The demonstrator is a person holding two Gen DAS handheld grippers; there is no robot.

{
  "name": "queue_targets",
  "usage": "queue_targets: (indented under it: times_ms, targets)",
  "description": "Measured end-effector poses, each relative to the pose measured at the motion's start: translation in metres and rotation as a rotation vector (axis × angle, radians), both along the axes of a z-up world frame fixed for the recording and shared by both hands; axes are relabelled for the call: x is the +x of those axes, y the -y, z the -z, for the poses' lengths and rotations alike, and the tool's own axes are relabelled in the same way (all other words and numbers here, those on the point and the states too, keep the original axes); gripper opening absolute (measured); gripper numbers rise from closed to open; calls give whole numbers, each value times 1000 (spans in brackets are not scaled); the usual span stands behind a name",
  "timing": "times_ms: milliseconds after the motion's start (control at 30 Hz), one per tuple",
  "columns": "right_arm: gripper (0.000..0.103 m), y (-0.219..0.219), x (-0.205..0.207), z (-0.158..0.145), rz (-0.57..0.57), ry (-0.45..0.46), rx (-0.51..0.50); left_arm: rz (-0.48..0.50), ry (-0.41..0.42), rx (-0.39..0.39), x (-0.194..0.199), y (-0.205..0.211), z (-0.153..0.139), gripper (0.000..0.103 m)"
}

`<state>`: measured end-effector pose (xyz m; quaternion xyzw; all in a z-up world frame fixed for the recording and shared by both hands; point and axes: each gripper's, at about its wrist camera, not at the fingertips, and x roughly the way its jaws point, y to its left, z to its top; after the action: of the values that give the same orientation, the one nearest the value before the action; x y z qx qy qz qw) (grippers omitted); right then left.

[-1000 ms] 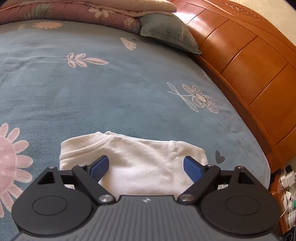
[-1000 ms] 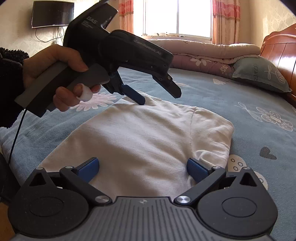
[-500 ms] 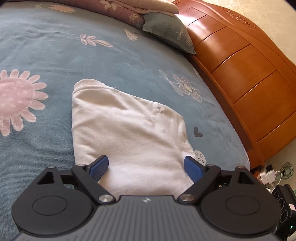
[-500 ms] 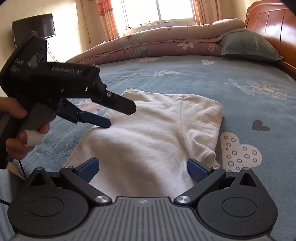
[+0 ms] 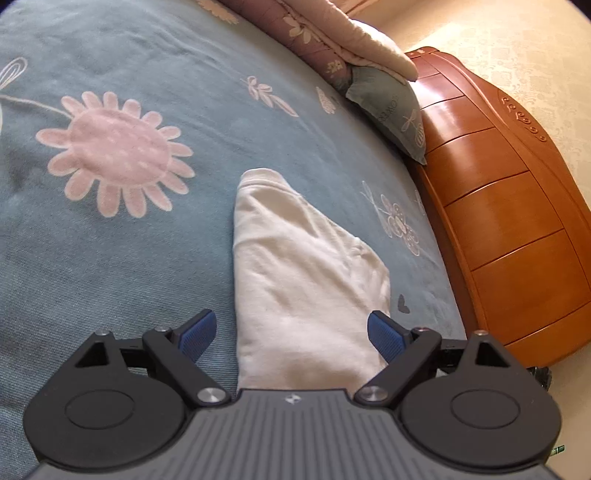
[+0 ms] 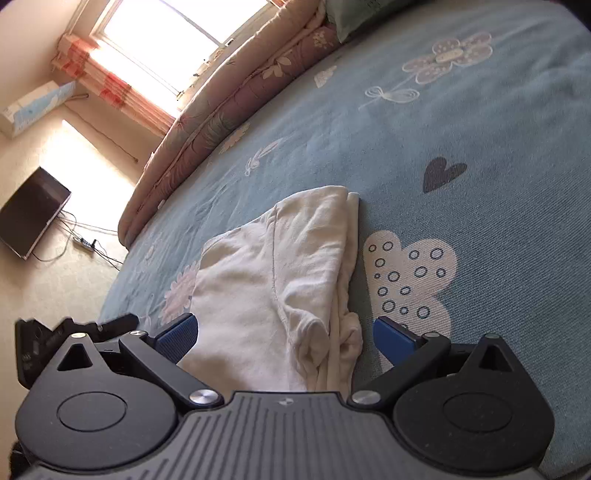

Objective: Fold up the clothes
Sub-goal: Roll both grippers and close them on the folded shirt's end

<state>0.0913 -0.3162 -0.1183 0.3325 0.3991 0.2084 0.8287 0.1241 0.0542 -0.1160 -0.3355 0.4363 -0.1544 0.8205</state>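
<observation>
A folded white shirt lies flat on the blue flowered bedspread. My left gripper hangs open above the shirt's near end, its blue pads wide apart and holding nothing. In the right wrist view the same white shirt shows its bunched, layered right edge. My right gripper is open over that near end, with nothing between its pads. The left gripper's black body peeks in at the lower left of the right wrist view.
A wooden headboard runs along the bed's right side, with a grey-green pillow and a rolled quilt beyond. A window and a wall-mounted television stand across the room. Open bedspread surrounds the shirt.
Both grippers have drawn back toward the shirt's near end and tilted. The left gripper has dropped out of the middle of the right wrist view to its lower left. The shirt has not moved.
</observation>
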Motion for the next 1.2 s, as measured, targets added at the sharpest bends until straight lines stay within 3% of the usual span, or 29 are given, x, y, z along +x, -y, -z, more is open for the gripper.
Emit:
queue_targets:
  times_ms: [200,300,667,1200]
  targets:
    - [103,14,42,16,-10,-88,151,18,-100,-107,16,-7,29,89]
    - [103,11,59,26,-28,-144,150,34,-107,-139,26,-5,35,89]
    - [103,-15,95,28,-84,-141,142,54,-87,-161,66,13,40,91]
    - [103,-20,57,20,-125,-163,97,116,-122,-190,26,10,42,94]
